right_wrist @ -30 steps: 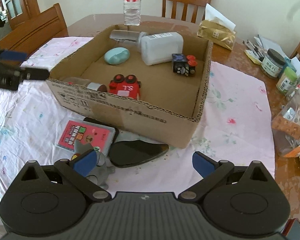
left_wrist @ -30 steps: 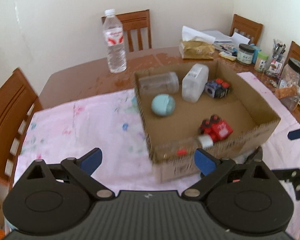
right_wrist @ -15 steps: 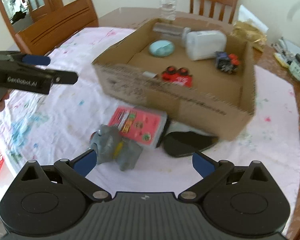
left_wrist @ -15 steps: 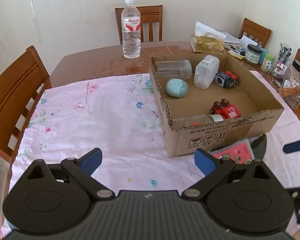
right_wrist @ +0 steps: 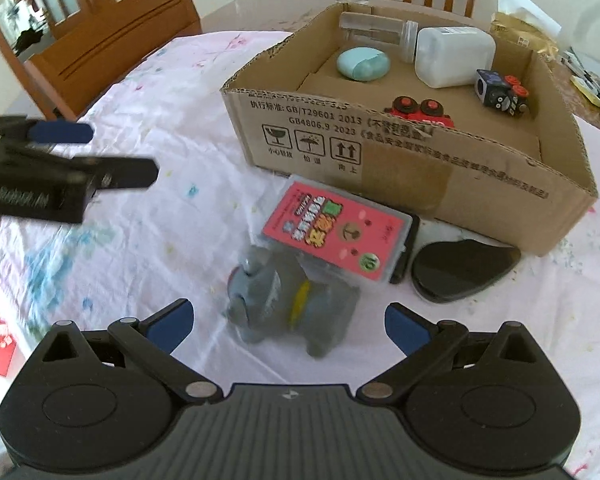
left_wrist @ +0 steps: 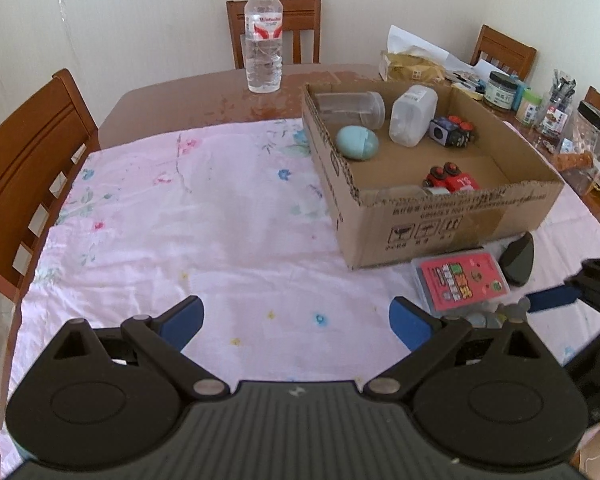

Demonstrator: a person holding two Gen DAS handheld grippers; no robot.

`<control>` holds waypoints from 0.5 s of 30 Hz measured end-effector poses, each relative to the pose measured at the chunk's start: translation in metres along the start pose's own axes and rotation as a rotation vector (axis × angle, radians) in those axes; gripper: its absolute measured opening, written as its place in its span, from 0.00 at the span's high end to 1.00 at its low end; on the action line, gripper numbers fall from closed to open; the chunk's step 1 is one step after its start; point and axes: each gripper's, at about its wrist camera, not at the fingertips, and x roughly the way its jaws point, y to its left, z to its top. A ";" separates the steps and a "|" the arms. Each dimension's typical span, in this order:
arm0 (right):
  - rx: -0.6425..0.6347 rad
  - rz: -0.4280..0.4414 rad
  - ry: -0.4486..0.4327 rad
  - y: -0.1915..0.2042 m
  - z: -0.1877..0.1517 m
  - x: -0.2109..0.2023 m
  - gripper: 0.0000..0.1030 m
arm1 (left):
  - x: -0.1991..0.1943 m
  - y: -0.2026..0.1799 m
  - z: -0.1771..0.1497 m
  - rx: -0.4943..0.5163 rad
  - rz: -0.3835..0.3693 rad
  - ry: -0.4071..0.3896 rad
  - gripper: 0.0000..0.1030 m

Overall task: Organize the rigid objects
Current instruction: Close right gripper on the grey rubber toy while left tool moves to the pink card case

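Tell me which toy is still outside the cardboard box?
The grey toy animal, lying on the pink cloth just ahead of the open right gripper. The red toy car and dark toy cube sit inside the cardboard box.

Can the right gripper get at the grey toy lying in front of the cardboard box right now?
Probably yes. The right gripper is open and the grey toy lies just ahead of its gap on the cloth. The pink card case leans over the toy's far end, but the near side looks free.

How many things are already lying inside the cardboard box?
6 visible: a clear jar in the far corner, a white container beside it, a teal egg-shaped case, a dark cube toy, a red toy and a small silver-capped piece partly hidden by the near wall.
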 end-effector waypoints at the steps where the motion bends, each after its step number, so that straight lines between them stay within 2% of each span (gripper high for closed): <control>1: 0.007 -0.015 -0.004 0.002 0.001 0.002 0.00 | 0.000 0.000 -0.001 0.002 0.000 0.003 0.04; 8: 0.058 -0.127 -0.038 0.004 0.001 0.014 0.00 | 0.004 -0.005 -0.009 0.021 0.013 0.008 0.04; 15: 0.079 -0.094 -0.036 -0.007 -0.014 0.014 0.00 | 0.008 -0.017 -0.012 0.040 -0.010 0.017 0.04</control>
